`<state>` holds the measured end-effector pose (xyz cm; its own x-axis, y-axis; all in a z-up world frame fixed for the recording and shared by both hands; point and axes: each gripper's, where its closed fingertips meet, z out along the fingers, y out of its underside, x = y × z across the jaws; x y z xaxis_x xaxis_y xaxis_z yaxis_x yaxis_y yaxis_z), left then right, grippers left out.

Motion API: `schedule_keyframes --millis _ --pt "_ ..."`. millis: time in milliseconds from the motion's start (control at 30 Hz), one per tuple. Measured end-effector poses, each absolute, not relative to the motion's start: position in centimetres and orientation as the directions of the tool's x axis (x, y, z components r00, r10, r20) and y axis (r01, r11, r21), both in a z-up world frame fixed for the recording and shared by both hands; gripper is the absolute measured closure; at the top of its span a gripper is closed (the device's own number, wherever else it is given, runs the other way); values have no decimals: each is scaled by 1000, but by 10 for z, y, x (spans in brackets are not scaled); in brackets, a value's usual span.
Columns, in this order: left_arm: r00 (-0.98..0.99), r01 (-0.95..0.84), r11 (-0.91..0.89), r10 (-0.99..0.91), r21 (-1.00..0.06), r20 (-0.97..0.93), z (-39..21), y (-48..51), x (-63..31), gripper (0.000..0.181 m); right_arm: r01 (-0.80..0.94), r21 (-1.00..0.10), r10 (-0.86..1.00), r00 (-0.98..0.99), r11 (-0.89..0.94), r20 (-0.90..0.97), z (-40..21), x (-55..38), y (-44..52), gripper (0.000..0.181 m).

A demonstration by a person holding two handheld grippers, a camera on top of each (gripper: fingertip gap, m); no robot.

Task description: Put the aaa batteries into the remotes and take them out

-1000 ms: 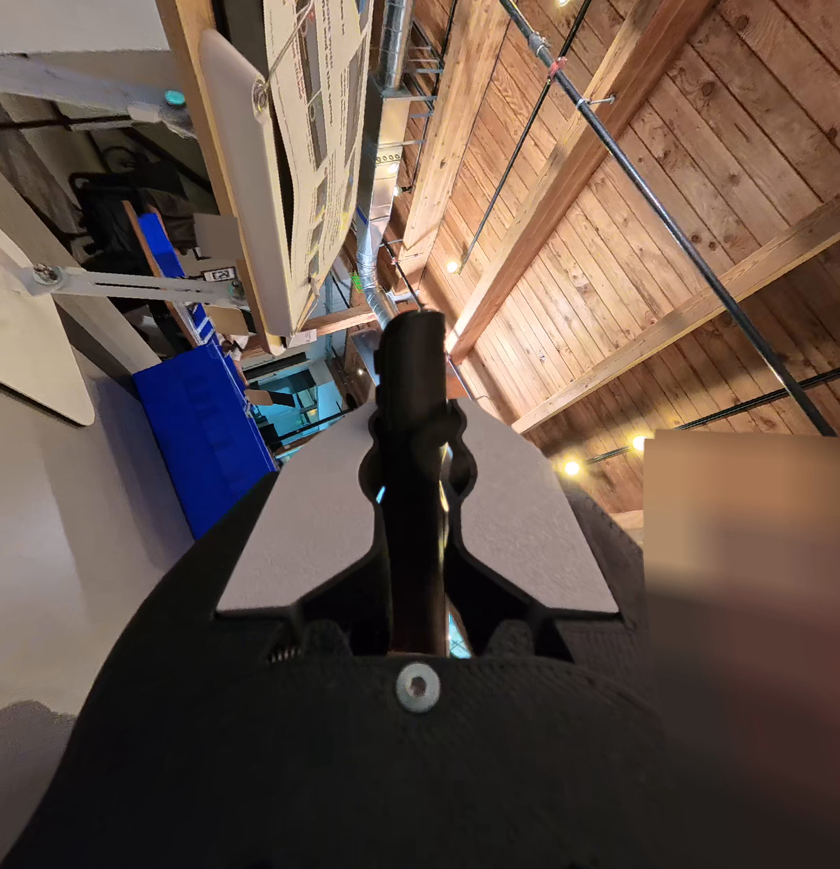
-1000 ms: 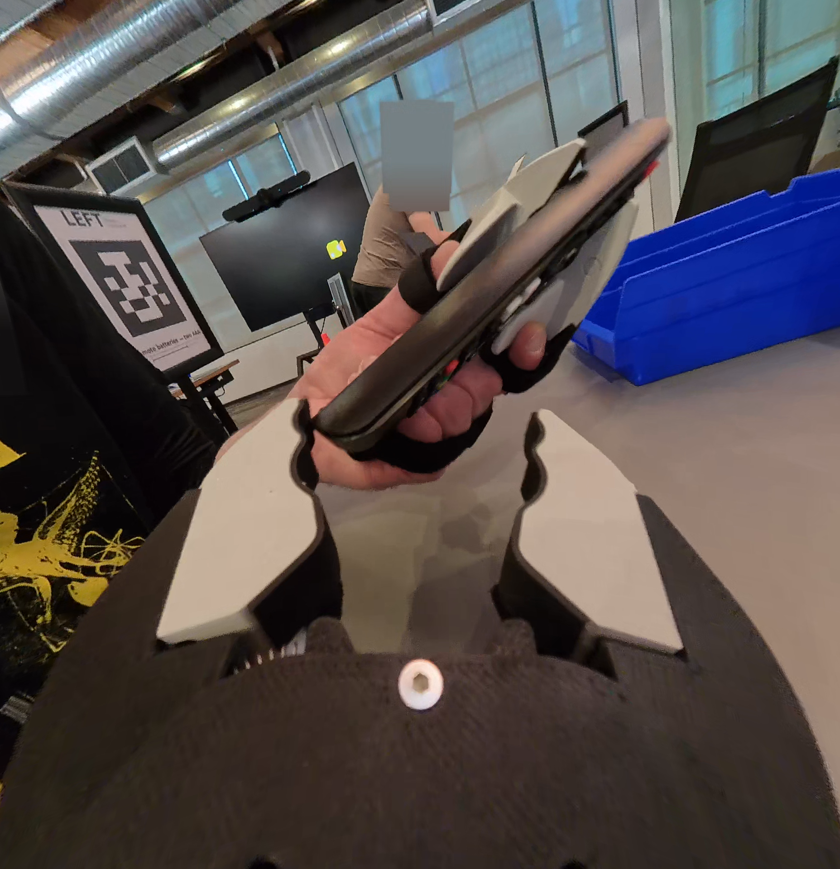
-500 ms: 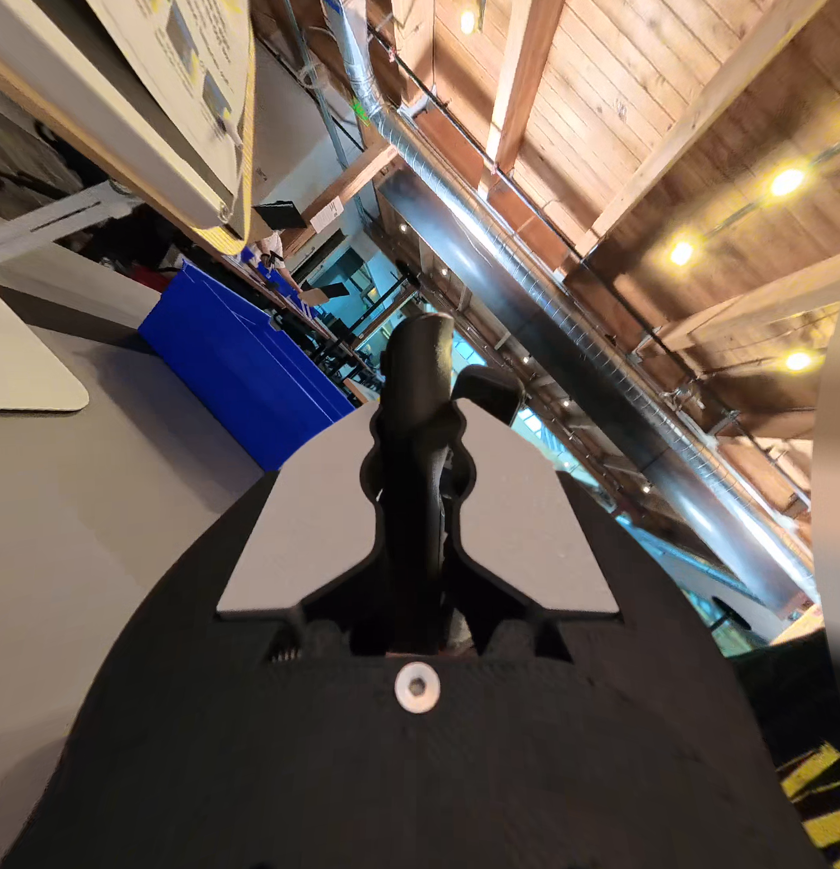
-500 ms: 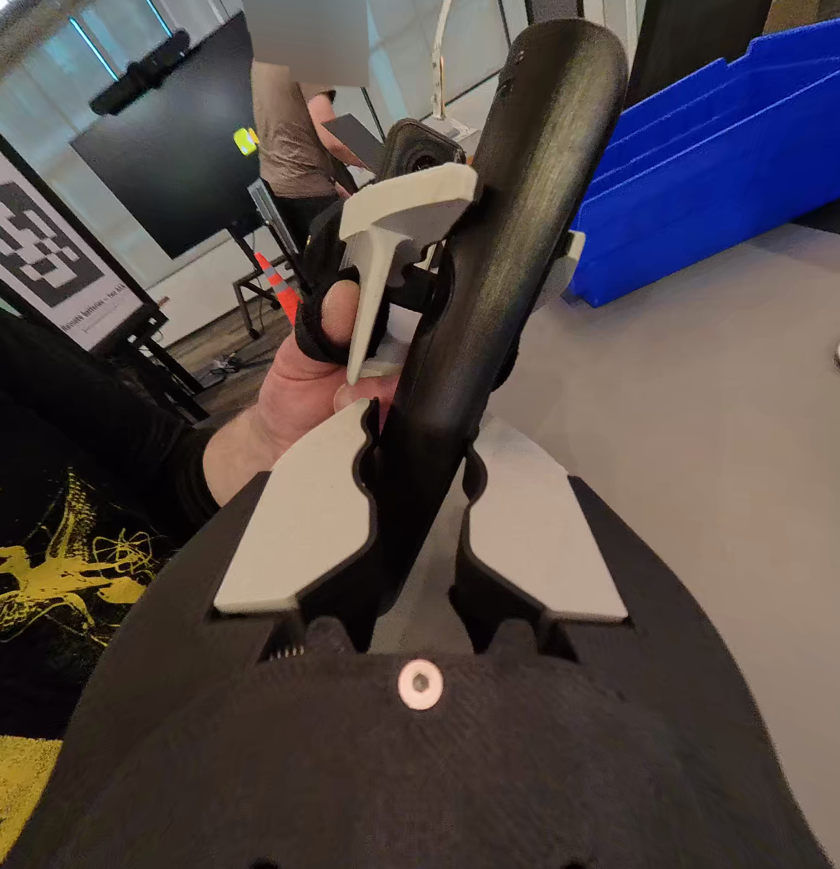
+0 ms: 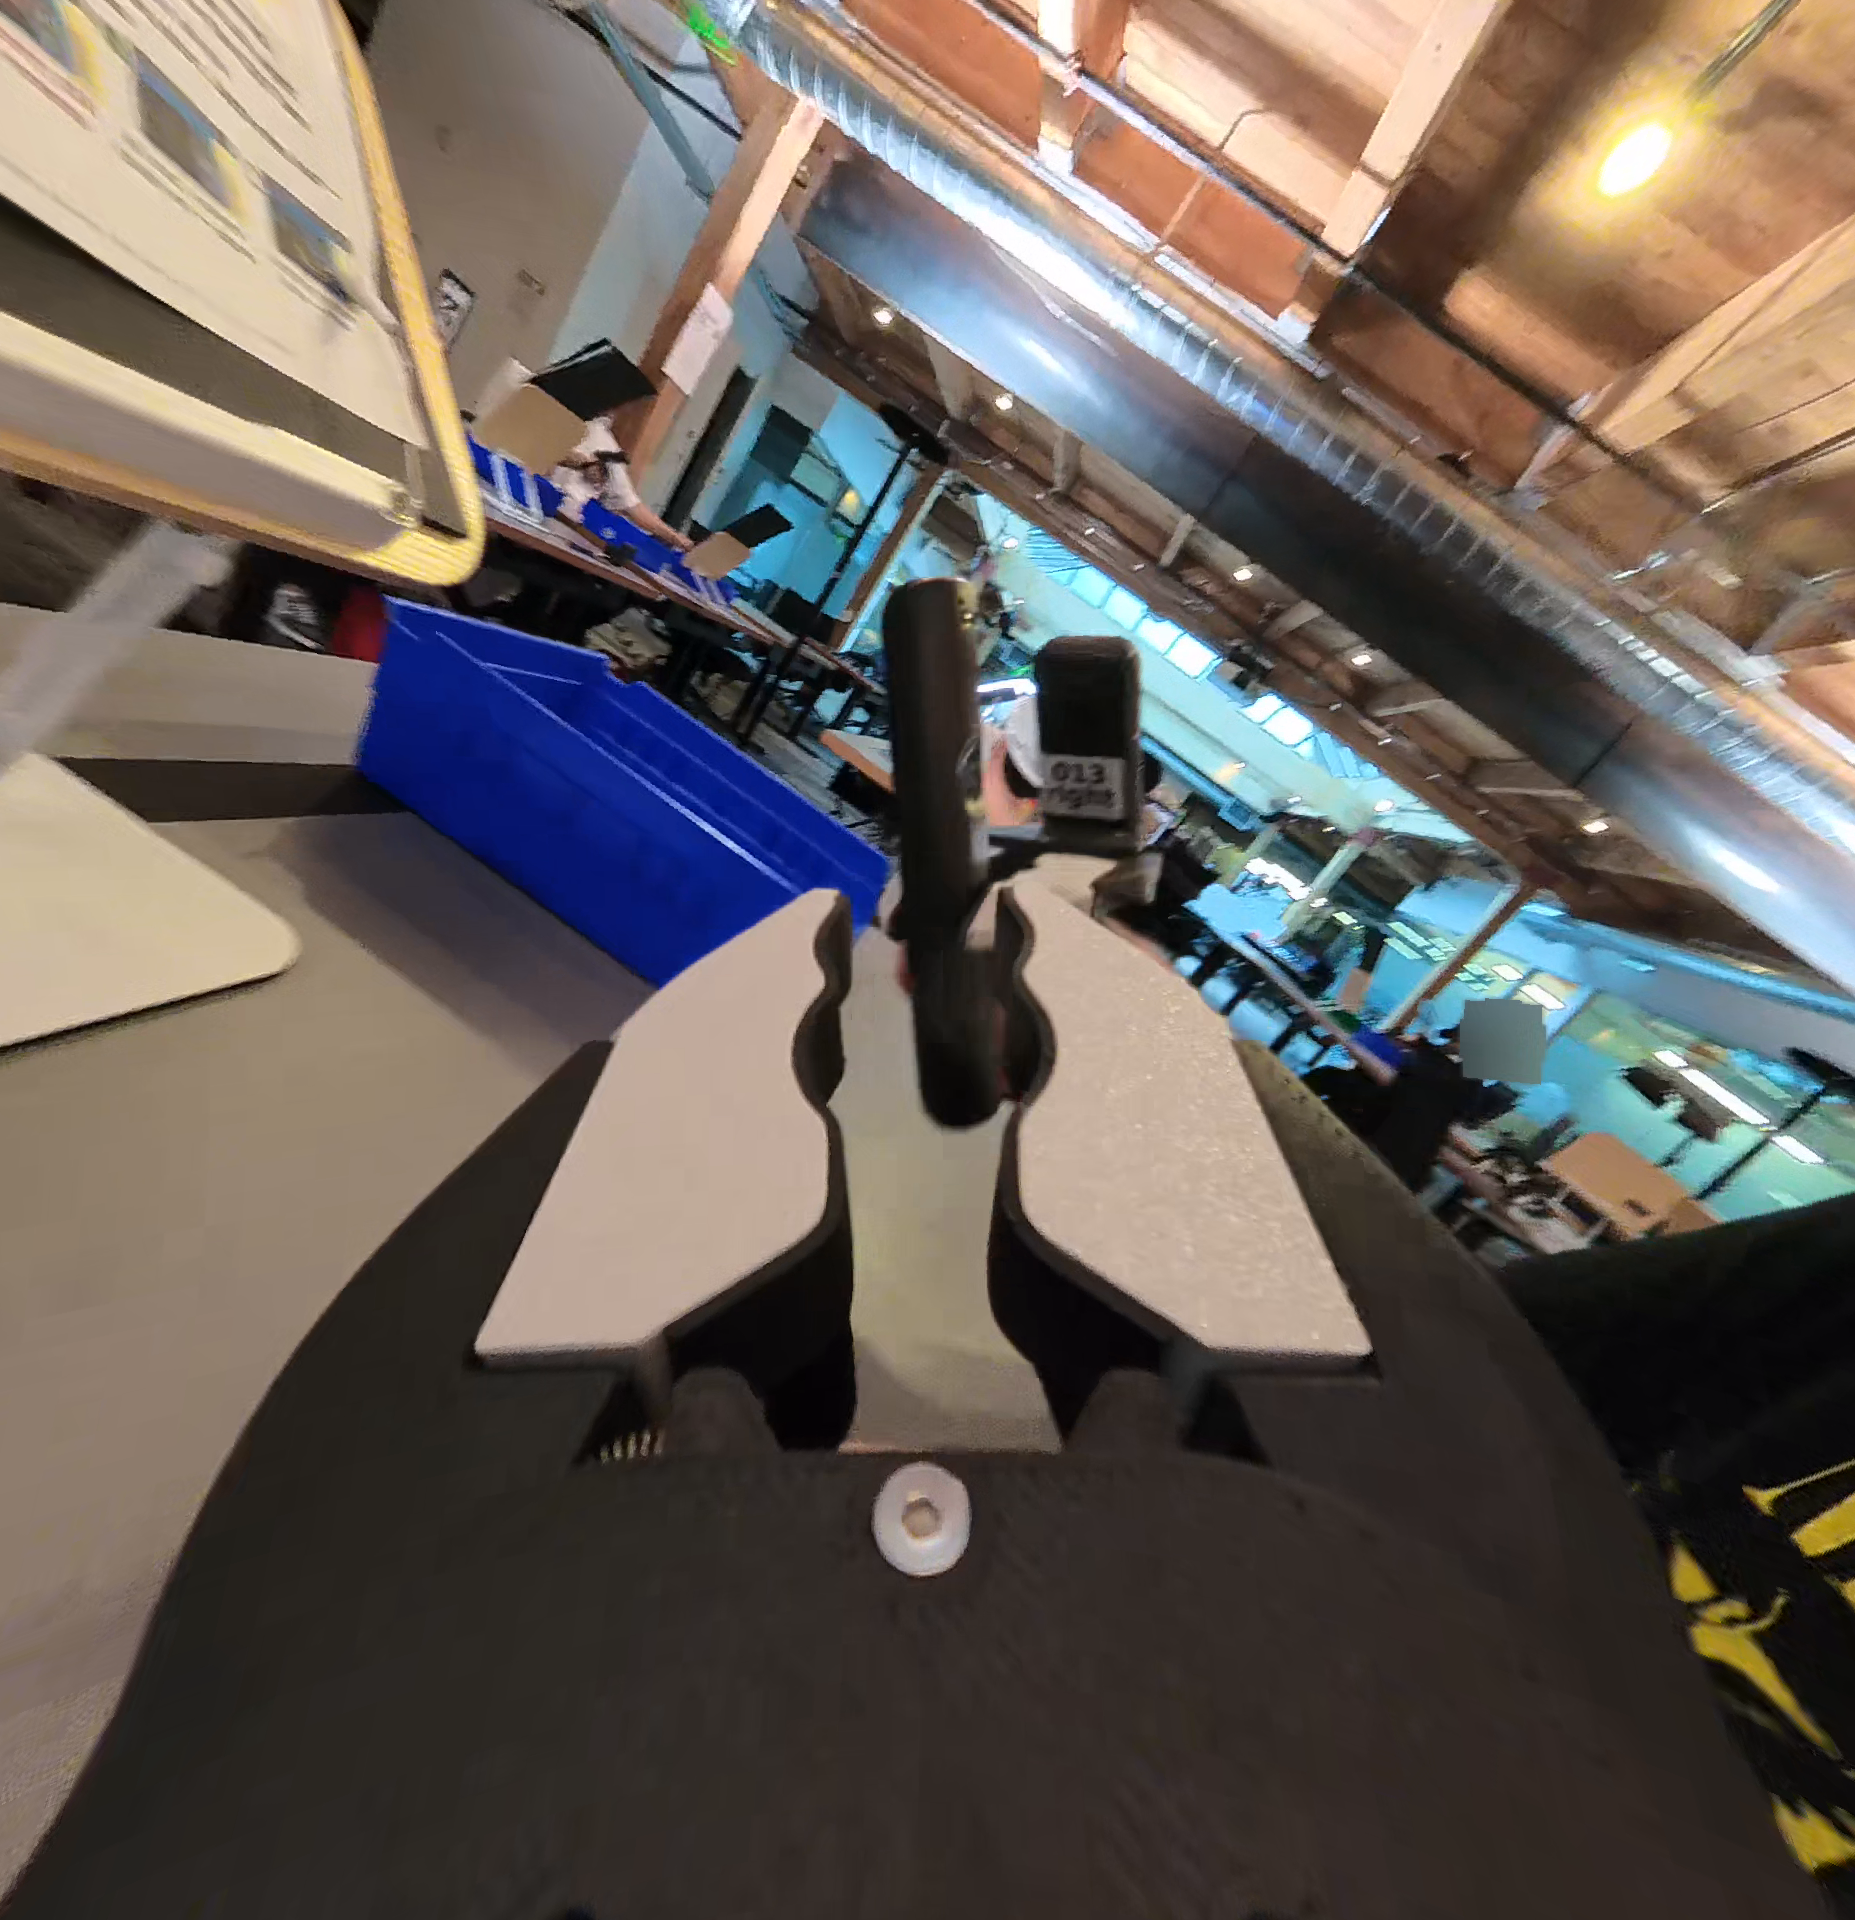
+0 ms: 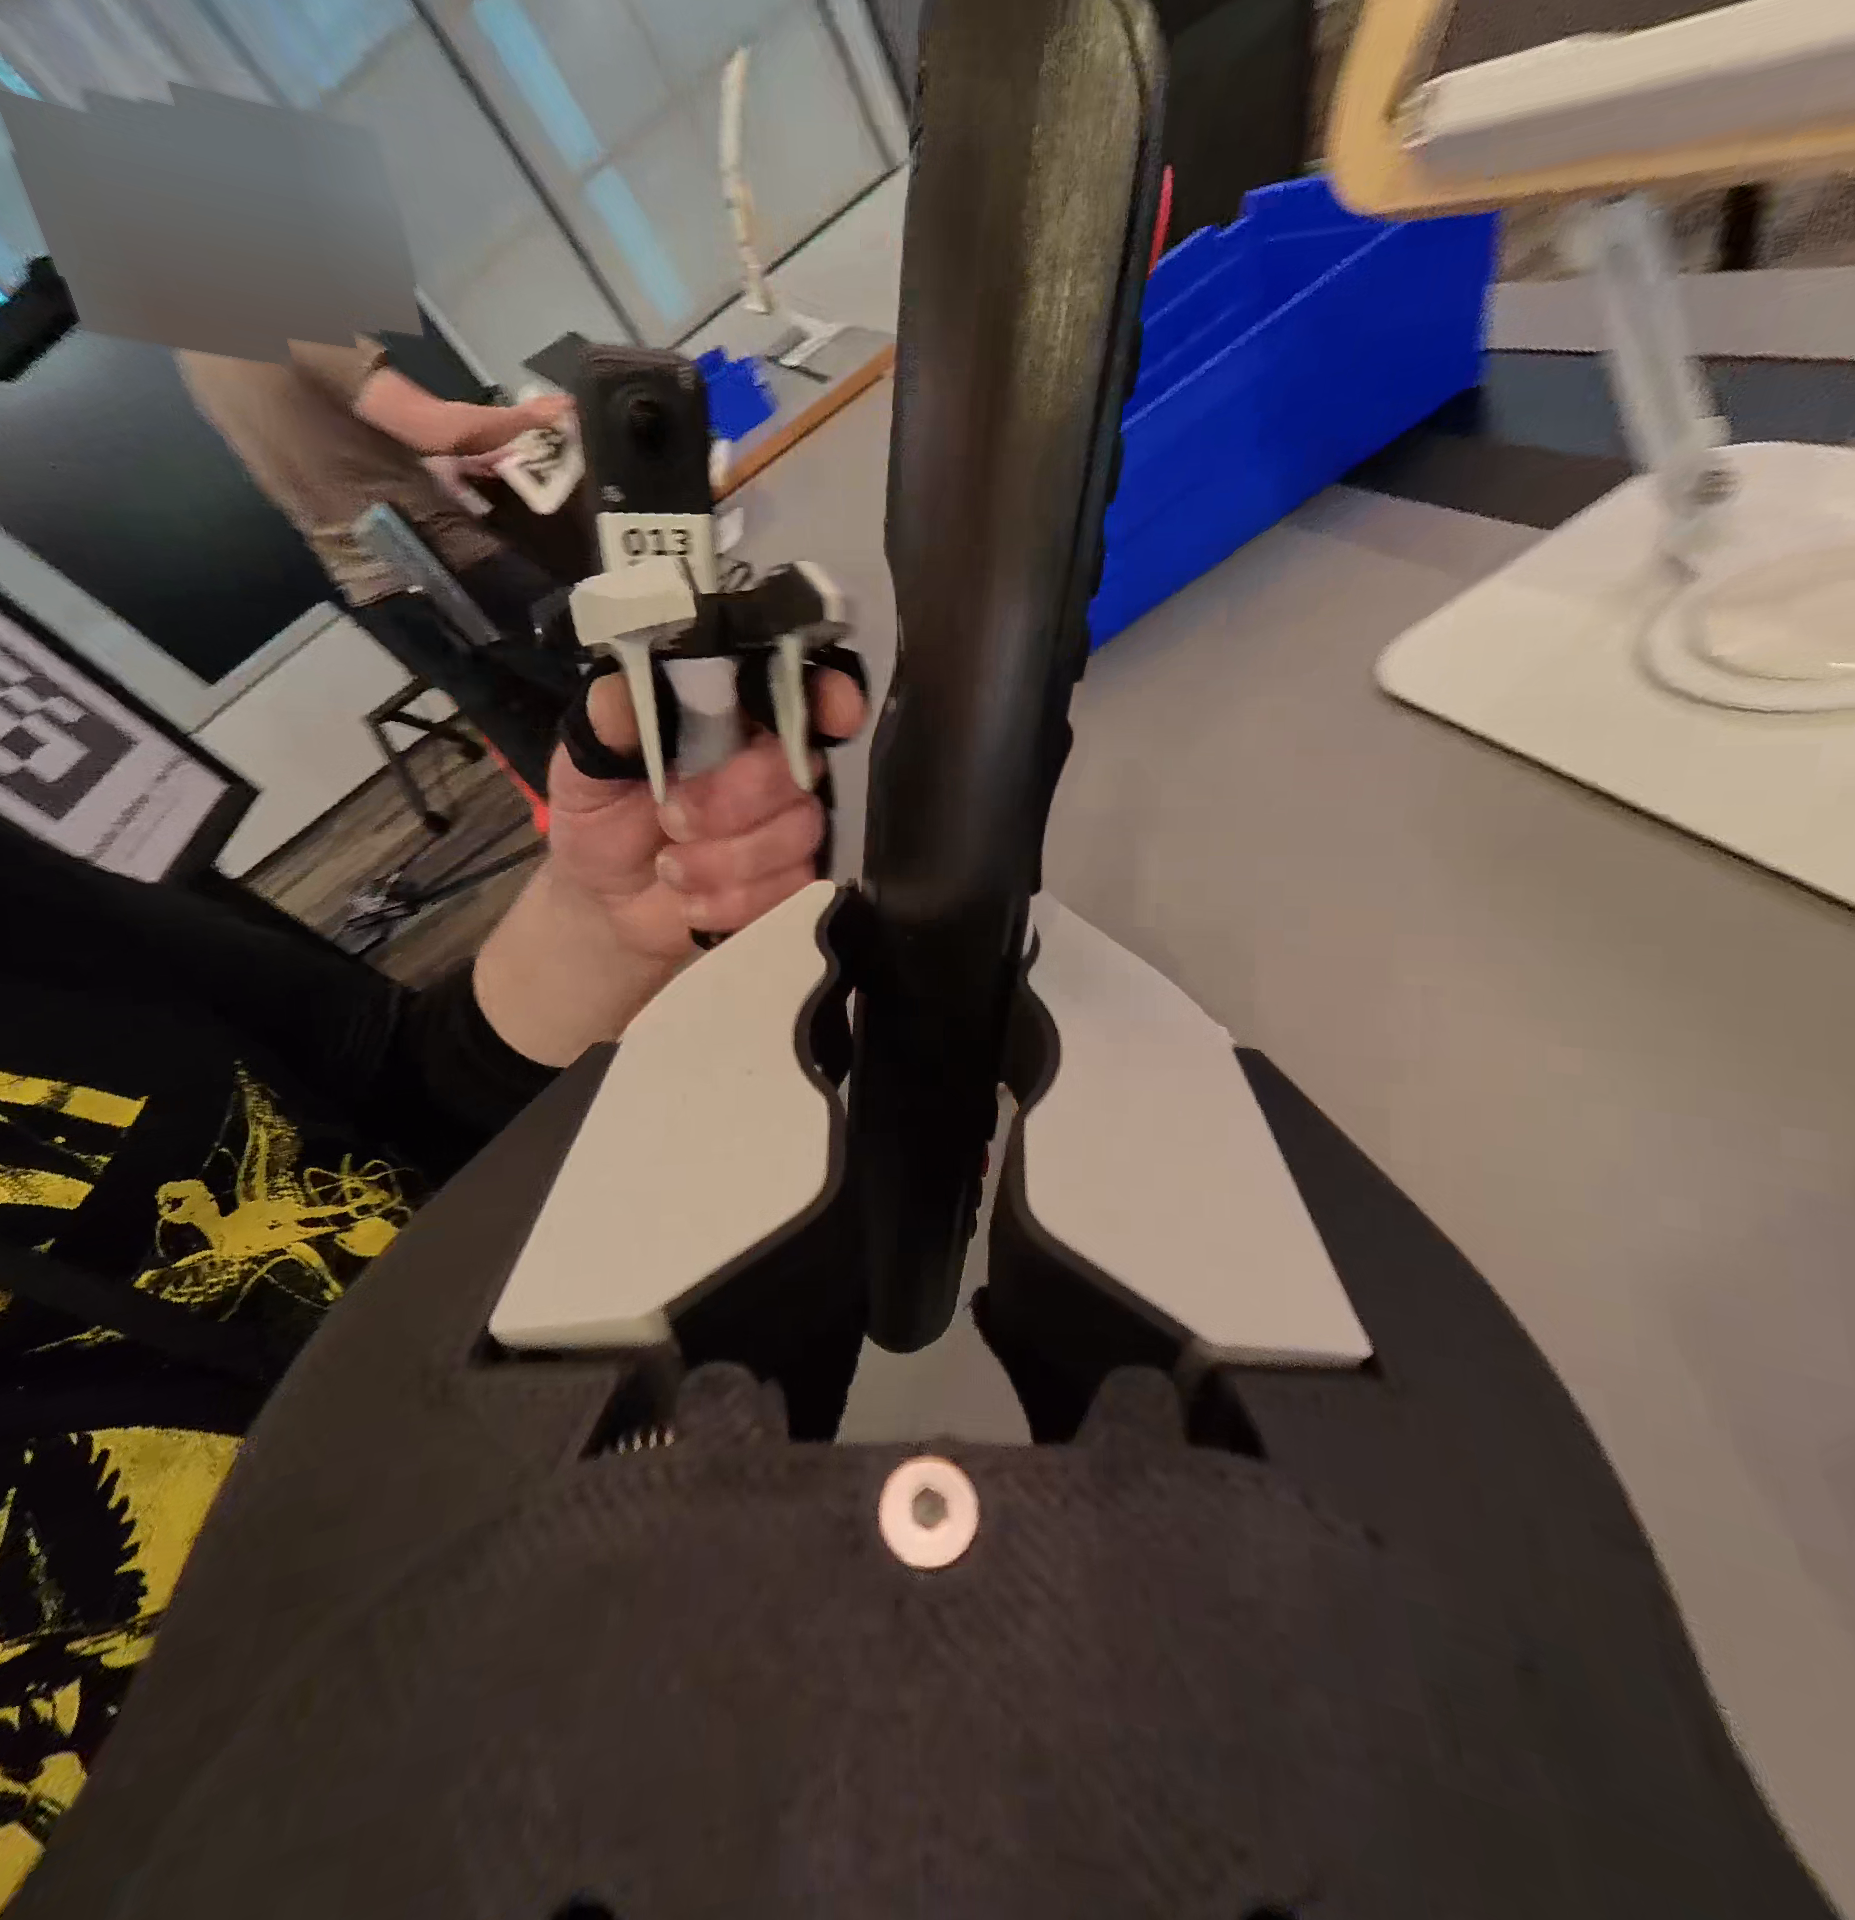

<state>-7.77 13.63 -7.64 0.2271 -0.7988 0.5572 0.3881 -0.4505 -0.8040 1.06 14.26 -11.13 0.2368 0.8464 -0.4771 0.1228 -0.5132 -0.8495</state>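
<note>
My right gripper (image 6: 938, 925) is shut on a black remote (image 6: 1006, 520), gripping its lower part on both sides and holding it upright above the grey table (image 6: 1422, 1039). My left gripper (image 5: 923, 914) is open and empty. The remote (image 5: 933, 831) stands just beyond its fingertips without touching them, and the right gripper's camera block (image 5: 1084, 748) shows behind it. In the right wrist view the left gripper (image 6: 720, 727) sits in a hand to the left of the remote, its fingers apart with nothing between them.
A blue bin (image 6: 1266, 416) stands at the back of the table and also shows in the left wrist view (image 5: 590, 790). A white stand base (image 6: 1629, 675) with a tilted board lies to the right. A framed marker board (image 6: 40, 727) and a person (image 6: 331, 447) are at the left. The tips of one gripper are about 10 cm away from the tips of the other.
The remote passed from my left gripper to my right. The right pads closed on it, then the left fingers let go and drew back to the left.
</note>
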Motion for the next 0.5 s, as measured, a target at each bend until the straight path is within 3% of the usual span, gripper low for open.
schedule_keyframes --millis 300,500 --pt "464 258 -410 -742 -875 485 -124 154 -135 165 137 -754 604 696 -642 -389 -125 188 232 156" --pt "464 281 -423 -725 -861 508 -130 159 -140 169 145 -541 362 876 -829 -320 -179 284 297 155"
